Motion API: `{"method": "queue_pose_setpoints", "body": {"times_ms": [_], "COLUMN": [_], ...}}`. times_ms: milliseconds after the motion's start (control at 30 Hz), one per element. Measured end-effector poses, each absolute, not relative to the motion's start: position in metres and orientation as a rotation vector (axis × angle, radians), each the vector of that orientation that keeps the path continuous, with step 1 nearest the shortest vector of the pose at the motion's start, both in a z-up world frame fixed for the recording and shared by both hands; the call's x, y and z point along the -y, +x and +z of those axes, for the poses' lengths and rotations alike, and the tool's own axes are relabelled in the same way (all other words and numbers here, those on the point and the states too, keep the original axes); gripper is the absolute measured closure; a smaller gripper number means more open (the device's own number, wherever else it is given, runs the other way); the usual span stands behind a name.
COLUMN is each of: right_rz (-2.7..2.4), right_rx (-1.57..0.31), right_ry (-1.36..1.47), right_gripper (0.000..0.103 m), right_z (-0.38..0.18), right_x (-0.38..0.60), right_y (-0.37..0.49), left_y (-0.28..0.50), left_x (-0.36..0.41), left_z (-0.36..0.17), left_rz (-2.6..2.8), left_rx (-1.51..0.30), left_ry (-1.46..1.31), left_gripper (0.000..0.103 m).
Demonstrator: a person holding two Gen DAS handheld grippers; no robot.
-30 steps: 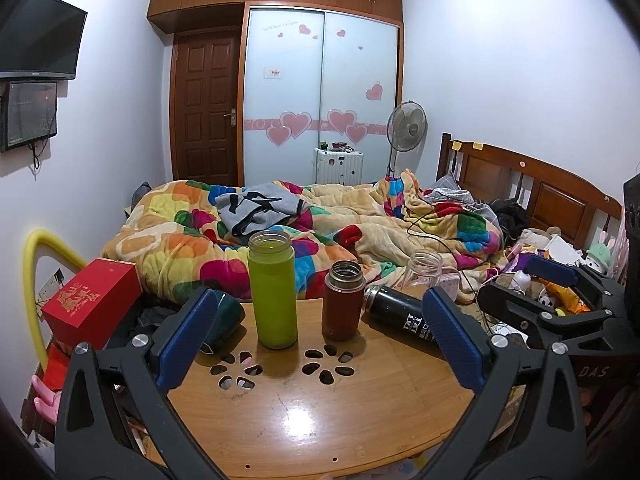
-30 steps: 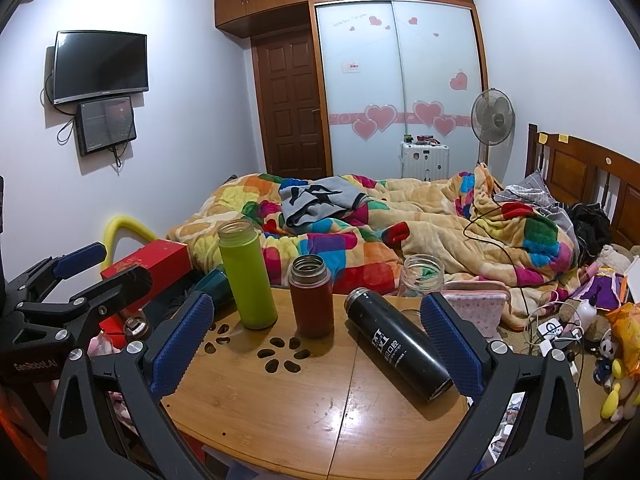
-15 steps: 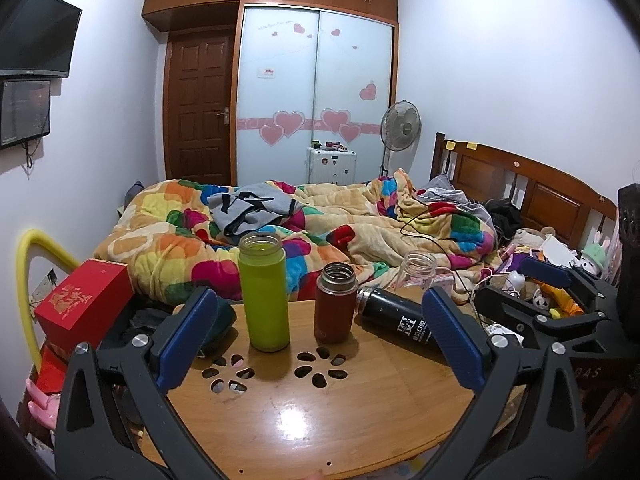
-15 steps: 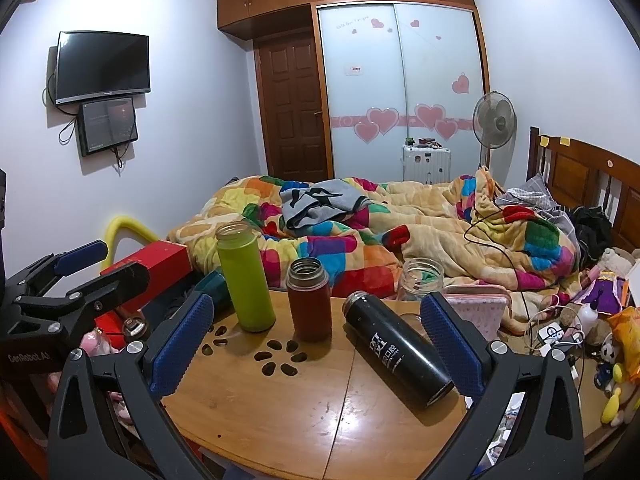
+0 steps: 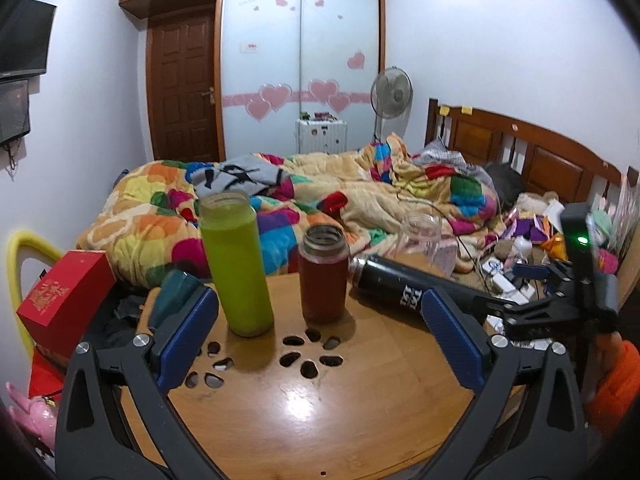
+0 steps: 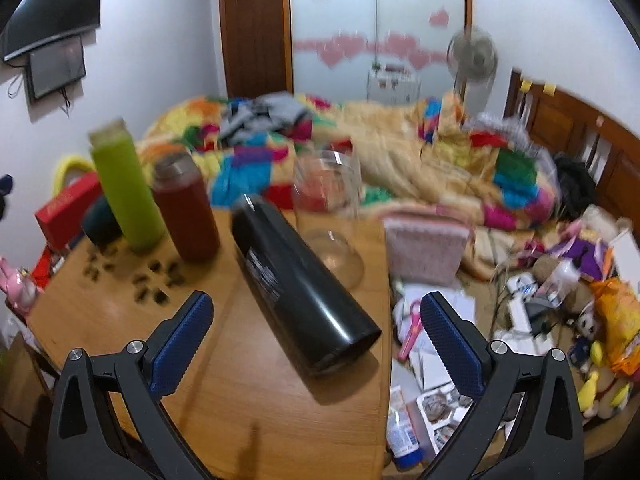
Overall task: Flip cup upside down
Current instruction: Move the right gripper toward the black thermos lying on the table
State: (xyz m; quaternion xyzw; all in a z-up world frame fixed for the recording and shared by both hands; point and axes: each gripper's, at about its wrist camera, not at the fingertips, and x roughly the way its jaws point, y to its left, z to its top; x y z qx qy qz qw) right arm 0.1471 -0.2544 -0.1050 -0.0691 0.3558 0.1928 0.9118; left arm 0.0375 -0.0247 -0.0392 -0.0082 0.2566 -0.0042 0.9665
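Black flask [image 6: 298,292] lying across table [image 6: 240,408] front, bottles [image 5: 236,264] crowd rear-left

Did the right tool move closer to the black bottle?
Yes. The right tool went forward and rightward: the lying black bottle and the table edge look much nearer than before.

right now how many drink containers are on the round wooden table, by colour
green: 1, tall green bottle, upright
red: 1, short red flask, upright
black: 1, black metal flask, lying on its side
clear: 1, clear glass jar, upright
dark teal: 1, dark teal cup, partly hidden
total: 5
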Motion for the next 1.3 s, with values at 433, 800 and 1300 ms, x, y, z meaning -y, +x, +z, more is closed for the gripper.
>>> {"method": "queue_pose_setpoints", "body": {"times_ms": [433,800,1300], "right_rz": [0.569,0.555,0.511], "right_rx": [-0.912,-0.849,-0.744], "right_ry": [-0.091,-0.139,-0.165], "right_gripper": [0.025,0.042,0.048], "right_z": [-0.168,-0.155,-0.072], "right_x": [0.262,0.246,0.231], "right_y": [0.198,0.149,0.067], "left_y": [0.056,0.048,0.017], "left_x": [0.034,0.039,0.050], "left_z": [-0.086,-0.103,-0.126], "left_rz": [-0.009,0.017,-0.084], "left_rx": [-0.622,-0.596,-0.530], "left_ry": [-0.006,0.015,0.005], "left_gripper": [0.000,0.000,0.000]}}
